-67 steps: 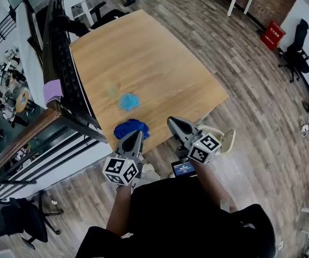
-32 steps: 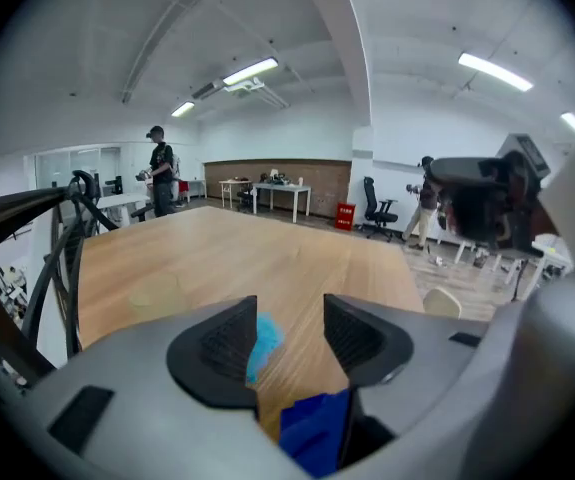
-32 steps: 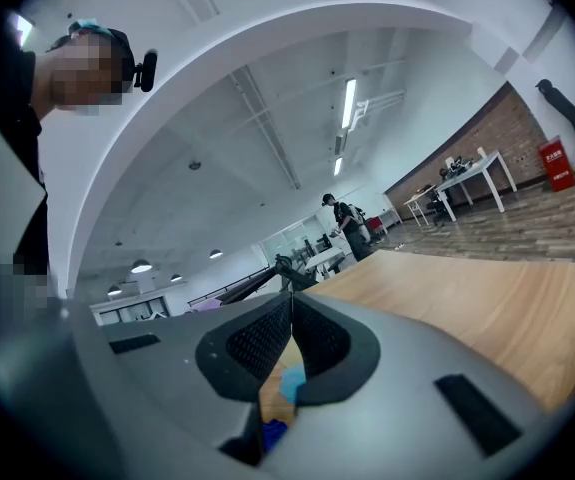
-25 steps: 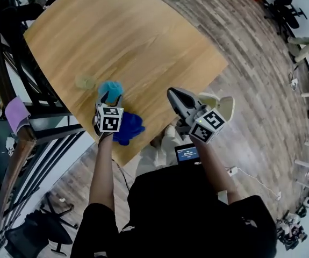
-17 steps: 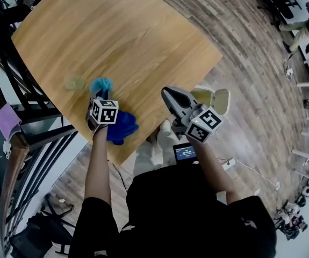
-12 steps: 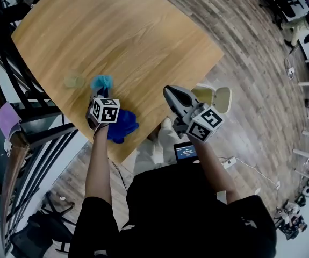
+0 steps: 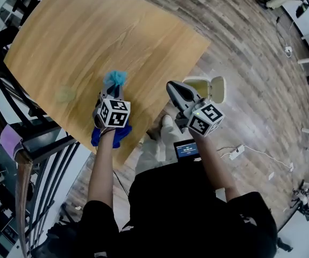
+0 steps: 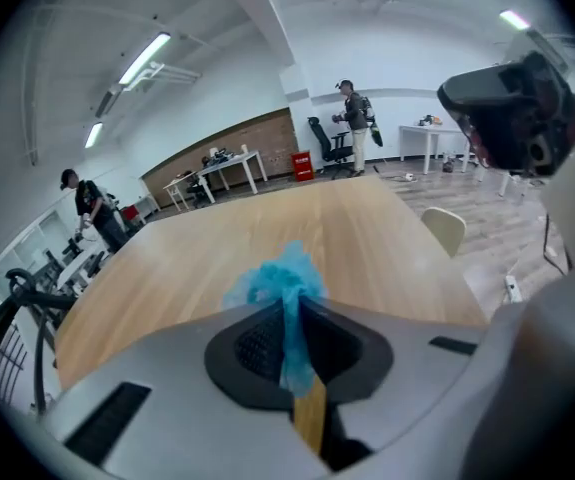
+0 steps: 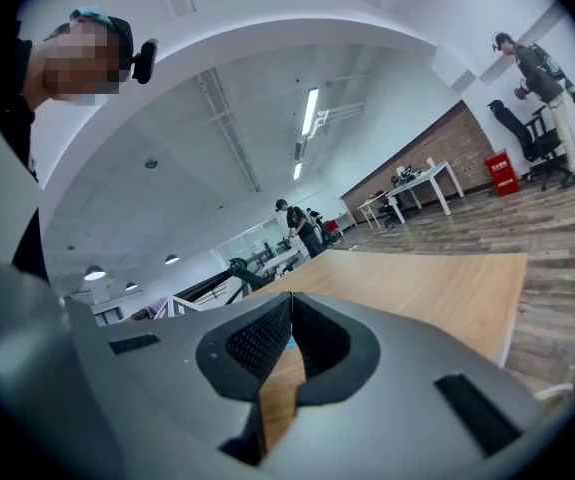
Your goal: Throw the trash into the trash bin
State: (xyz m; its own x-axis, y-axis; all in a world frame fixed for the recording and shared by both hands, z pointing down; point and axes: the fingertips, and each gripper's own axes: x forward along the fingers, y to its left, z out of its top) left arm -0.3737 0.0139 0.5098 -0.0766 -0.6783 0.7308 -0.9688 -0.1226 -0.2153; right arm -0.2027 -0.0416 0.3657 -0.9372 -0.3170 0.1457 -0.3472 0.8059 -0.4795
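Note:
My left gripper (image 7: 111,94) is shut on a crumpled light blue piece of trash (image 7: 115,78), held a little above the wooden table (image 7: 90,31). In the left gripper view the blue wad (image 8: 279,276) sticks out between the closed pads of that gripper (image 8: 293,313). My right gripper (image 7: 172,85) is shut with nothing in it, off the table's corner; its jaws (image 9: 289,300) meet at the tips. The pale trash bin (image 7: 196,88) with its lid (image 7: 217,89) up stands on the floor just beyond the right gripper.
A dark blue cloth (image 7: 107,137) lies at the table's near edge under my left hand. A faint greenish scrap (image 7: 65,94) lies left of it. A black railing (image 7: 30,144) runs along the table's left side. People stand at desks far off.
The left gripper's jaws have shut on the light blue trash and carried it off the table, toward the right. The right gripper has shifted slightly toward the bin.

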